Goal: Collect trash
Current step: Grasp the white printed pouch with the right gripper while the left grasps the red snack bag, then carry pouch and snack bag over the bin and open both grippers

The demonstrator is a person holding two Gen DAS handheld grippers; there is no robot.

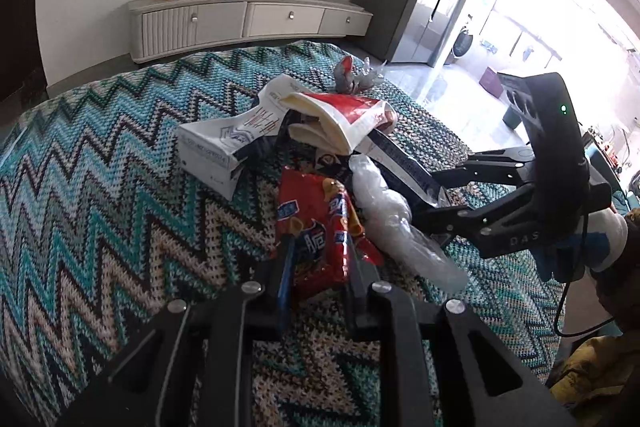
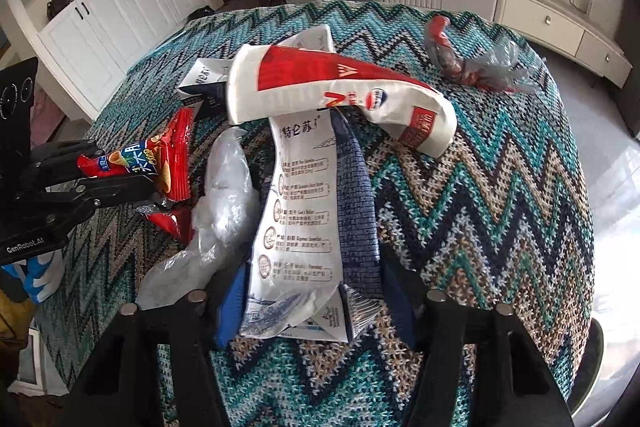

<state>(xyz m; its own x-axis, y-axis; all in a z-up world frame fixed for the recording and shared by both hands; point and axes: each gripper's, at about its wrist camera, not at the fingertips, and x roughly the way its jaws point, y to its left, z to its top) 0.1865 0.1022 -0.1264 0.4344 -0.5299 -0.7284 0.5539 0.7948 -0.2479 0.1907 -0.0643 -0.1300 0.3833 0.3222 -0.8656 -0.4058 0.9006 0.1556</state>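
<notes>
We see a zigzag knitted blanket (image 2: 500,187) spread over a rounded surface, the trash heaped near its middle. Largest is the crushed red-and-white paper cup (image 2: 340,87), lying across a flattened milk carton (image 2: 300,211); beside that sits crumpled clear plastic (image 2: 228,195), then a red snack bag (image 1: 316,227), and well apart at the far edge a small grey-and-red wrapper (image 2: 468,59).

Our left hand-held gripper (image 1: 320,259) is narrowed onto the snack bag, pads pressing its sides. Our right hand-held gripper (image 2: 312,291) stands about half wide, the carton's near end between the fingers; we cannot tell whether the pads touch it yet.

We judge the risks so: the cup rests on the carton, so lifting the carton could tip it off the blanket. The slick snack bag may slide from a thin pinch, and the loose knit could snag a fingertip.
</notes>
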